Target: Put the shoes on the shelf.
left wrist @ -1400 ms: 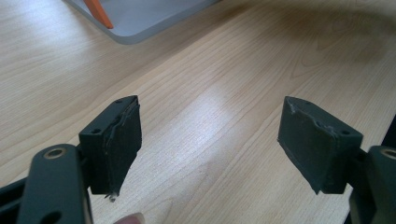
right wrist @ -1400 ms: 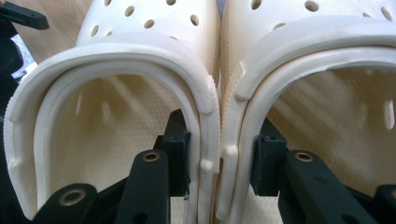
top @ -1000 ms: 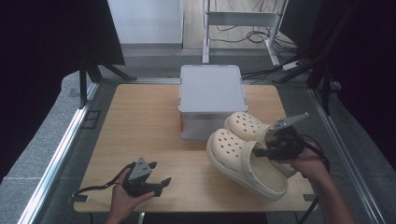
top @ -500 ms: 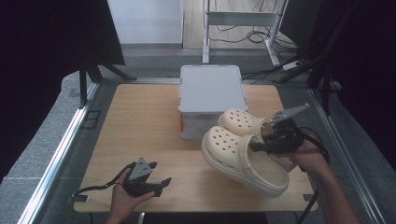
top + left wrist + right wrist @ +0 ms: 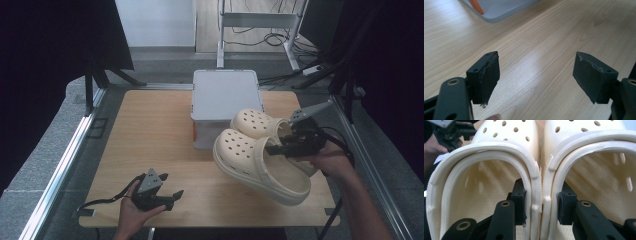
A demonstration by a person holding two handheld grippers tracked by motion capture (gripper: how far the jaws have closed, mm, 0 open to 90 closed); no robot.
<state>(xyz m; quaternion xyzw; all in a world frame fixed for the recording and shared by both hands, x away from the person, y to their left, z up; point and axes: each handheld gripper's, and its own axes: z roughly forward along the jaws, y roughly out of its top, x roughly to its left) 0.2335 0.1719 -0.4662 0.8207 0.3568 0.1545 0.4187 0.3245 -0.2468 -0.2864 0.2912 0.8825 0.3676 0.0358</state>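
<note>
Rising since a second ago, the clogs (image 5: 260, 155) hang near the table's (image 5: 150, 130) right edge, inner walls pinched by the right gripper (image 5: 280, 148); left gripper (image 5: 167, 199) rests open near the front edge.

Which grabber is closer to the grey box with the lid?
Right. The right gripper, pinching the two cream foam clogs together, sits just beside the grey lidded plastic box. The left gripper rests open near the table's front edge, farther off.
</note>
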